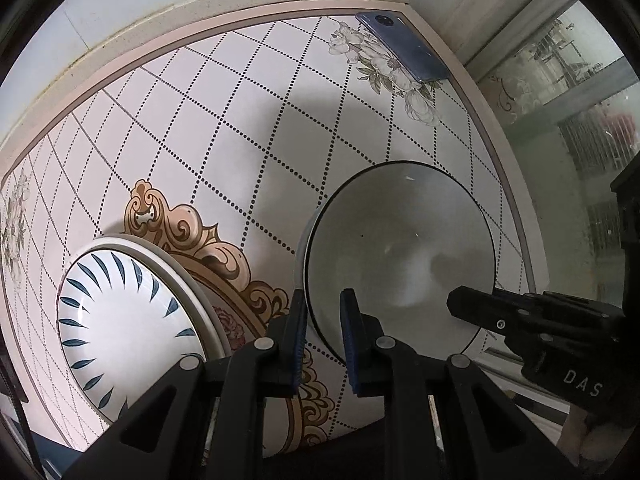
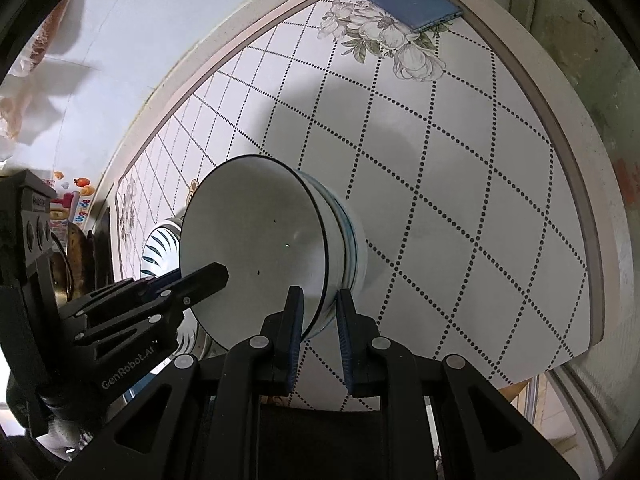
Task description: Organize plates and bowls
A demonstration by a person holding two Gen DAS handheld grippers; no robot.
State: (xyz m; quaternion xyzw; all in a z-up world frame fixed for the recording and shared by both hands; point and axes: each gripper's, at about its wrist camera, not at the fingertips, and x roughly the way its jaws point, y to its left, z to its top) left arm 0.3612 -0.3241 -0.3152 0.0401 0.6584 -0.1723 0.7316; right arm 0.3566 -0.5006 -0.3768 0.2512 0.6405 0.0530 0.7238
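Reading "GenRobot.AI" on the left gripper (image 2: pixel 200 280), "DAS" on the right gripper (image 1: pixel 472 306).

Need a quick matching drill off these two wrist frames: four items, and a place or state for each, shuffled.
Items:
1. bowl
2. plate
3. phone
4. left gripper

Places/states:
A. lies at the table's far corner, on a flower print
B. clamped on the bowl's rim
C. plain white inside, dark rim line, gripped on two sides
D. white with blue leaf strokes, flat on the table beside the bowl

Pairs: 1-C, 2-D, 3-A, 4-B
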